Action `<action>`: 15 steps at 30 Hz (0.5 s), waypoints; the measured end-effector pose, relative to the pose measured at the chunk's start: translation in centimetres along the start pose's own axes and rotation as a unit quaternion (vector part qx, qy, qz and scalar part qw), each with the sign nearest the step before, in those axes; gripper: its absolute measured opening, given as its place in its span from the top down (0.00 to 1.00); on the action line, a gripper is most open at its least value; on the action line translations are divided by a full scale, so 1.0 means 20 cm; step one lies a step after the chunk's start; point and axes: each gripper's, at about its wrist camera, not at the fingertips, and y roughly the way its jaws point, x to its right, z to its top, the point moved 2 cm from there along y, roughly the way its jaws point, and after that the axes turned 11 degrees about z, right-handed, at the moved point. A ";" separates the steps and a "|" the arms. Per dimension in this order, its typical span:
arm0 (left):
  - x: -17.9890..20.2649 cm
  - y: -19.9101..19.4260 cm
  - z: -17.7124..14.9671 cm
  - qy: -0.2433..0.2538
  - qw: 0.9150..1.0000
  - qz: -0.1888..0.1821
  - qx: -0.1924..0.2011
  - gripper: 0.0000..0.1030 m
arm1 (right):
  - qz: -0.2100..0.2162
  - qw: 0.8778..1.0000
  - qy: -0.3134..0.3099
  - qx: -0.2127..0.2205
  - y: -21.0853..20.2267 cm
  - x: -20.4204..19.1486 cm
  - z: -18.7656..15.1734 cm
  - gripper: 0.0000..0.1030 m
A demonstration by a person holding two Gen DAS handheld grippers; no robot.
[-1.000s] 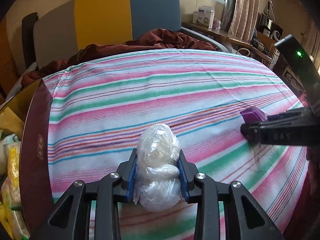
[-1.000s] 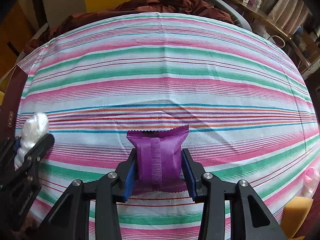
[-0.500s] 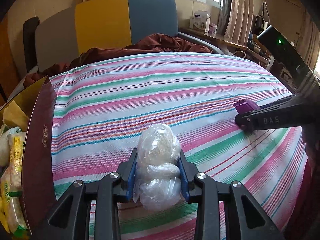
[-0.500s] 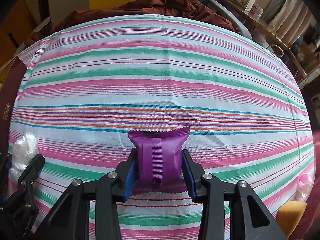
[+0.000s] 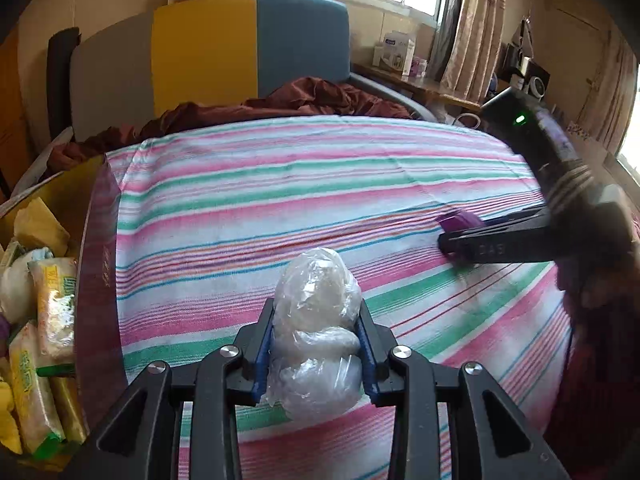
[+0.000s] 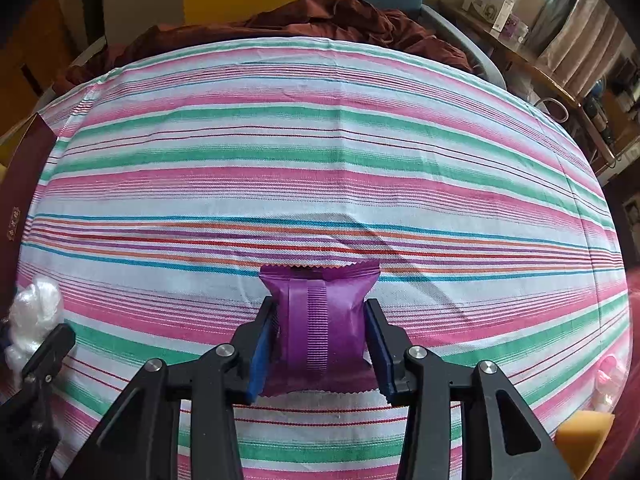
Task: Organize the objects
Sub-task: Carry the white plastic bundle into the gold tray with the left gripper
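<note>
**K:** Striped cloth point(image 6: 320, 152) covers the surface, bedroom-ish bg w/ a brown blanket point(image 5: 304, 98) bunched at the far edge. Status on both grips?

**M:** Left gripper point(image 5: 318, 350): fingers pinching a clear plastic bundle point(image 5: 316, 308) around its waist, held just over the cloth near the front edge. Right gripper point(image 6: 320, 344): fingers clamped on a purple packet point(image 6: 320, 320), pads on its two long sides, serrated end seals sticking out front and back.

**K:** Handling?

**M:** Bundle looks v. light and squashy, film wrap w/ something pale inside, can't tell what. It bulges above and below the pads, so it's deforming already. Film prob slick; waist is the right spot since the bulges act as stops. Wouldn't squeeze harder.

**K:** Packet?

**M:** Light, foil-type wrapper, puffed w/ air. Soft sides, crinkly, contents maybe crushable. Side grip across the belly is fine; the end seals are too thin and floppy to take hold of.

**K:** Where do they go?

**M:** Guessing the dark red box point(image 5: 98, 280) at left edge, open, full of yellow snack bags point(image 5: 30, 380). Bundle is closest to it.

**K:** Risk?

**M:** Bundle slipping out if swung fast. Keep it level, low drop into the box.
</note>
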 end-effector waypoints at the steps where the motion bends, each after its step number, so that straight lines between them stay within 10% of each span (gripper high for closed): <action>1: 0.00 -0.06 0.01 0.003 1.000 -0.002 0.014 0.66 | -0.003 1.000 -0.004 0.001 0.00 -0.01 0.00 0.57; 15: -0.43 -0.55 0.07 -0.034 0.994 0.065 0.086 0.66 | -0.020 1.000 -0.021 0.005 0.00 -0.01 -0.02 0.59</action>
